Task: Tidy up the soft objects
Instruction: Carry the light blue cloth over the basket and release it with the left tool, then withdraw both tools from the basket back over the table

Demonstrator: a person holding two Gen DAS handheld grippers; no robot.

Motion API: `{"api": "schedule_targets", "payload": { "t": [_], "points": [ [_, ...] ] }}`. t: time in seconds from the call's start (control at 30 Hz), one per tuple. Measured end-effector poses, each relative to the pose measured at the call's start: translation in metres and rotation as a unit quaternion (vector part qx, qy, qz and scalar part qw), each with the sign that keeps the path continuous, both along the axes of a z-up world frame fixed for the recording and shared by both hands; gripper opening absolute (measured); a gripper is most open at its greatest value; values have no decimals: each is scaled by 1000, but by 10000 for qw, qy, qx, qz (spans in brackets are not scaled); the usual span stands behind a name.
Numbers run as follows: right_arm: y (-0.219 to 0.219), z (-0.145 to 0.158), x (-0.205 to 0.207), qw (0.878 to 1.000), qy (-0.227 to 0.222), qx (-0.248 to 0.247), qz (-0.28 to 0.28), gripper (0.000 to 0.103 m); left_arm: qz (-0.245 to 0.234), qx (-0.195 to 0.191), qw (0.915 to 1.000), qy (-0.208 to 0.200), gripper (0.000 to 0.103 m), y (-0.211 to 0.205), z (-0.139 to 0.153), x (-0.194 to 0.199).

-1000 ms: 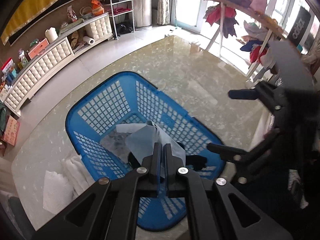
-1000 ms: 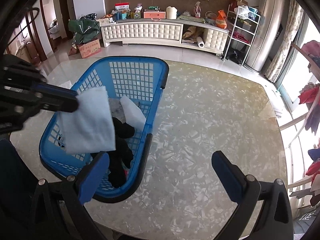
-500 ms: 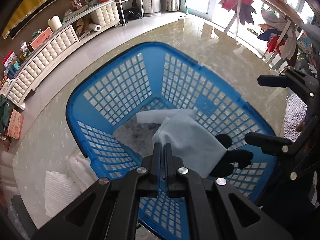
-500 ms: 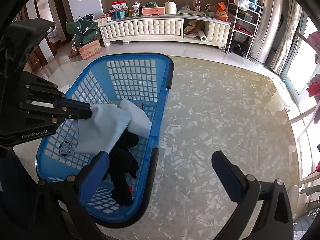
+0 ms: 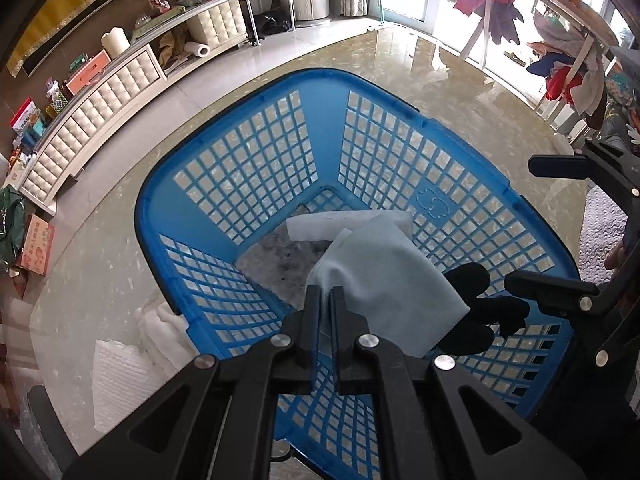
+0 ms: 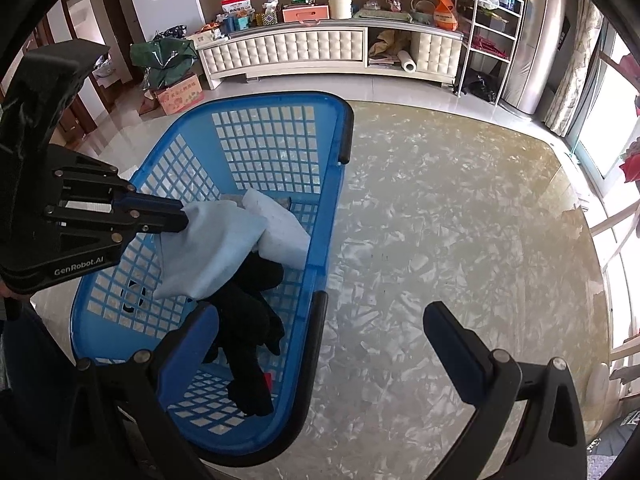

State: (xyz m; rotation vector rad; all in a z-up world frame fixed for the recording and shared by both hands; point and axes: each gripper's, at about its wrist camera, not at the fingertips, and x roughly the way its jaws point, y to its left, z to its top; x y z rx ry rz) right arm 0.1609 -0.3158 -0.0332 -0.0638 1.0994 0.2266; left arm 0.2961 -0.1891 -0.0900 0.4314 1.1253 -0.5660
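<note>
A blue plastic basket (image 5: 256, 160) (image 6: 280, 136) stands on the glossy marble table. My left gripper (image 5: 325, 300) (image 6: 182, 216) is shut on a corner of a light blue cloth (image 5: 384, 288) (image 6: 208, 252) and holds it low inside the basket, draped over a black garment (image 5: 476, 320) (image 6: 248, 320) and a white foam piece (image 5: 340, 226) (image 6: 280, 236). My right gripper (image 6: 320, 348) (image 5: 520, 224) is open and empty, its left finger over the basket's near end, its right finger over the table.
White padded sheets (image 5: 132, 356) lie on the table left of the basket. A tufted white cabinet (image 6: 288, 50) with clutter lines the far wall. A rack of hanging clothes (image 5: 560, 40) stands by the window. A cardboard box (image 6: 178, 94) sits on the floor.
My left gripper has lowered the light blue cloth from above the basket down into it, onto the black garment and foam. The right gripper stayed open.
</note>
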Motion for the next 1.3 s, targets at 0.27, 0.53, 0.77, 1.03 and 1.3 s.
{"api": "schedule_targets", "payload": {
  "t": [0.27, 0.53, 0.77, 1.03, 1.3],
  "points": [
    [-1, 2, -3, 10000, 16, -12, 18, 103, -20, -30, 9998, -195, 49, 3, 9, -5],
    [7, 15, -11, 9999, -87, -73, 49, 102, -60, 19, 9989, -456, 82, 10, 30, -22],
    [14, 29, -17, 9996, -240, -161, 51, 102, 20, -71, 9981, -607, 82, 24, 50, -44],
    [24, 46, -30, 9985, -492, -233, 24, 102, 321, -200, 9965, -745, 85, 50, 71, -73],
    [48, 60, -42, 9971, -685, -296, 135, 103, 496, -350, 9933, -980, 88, 78, 87, -99]
  ]
}}
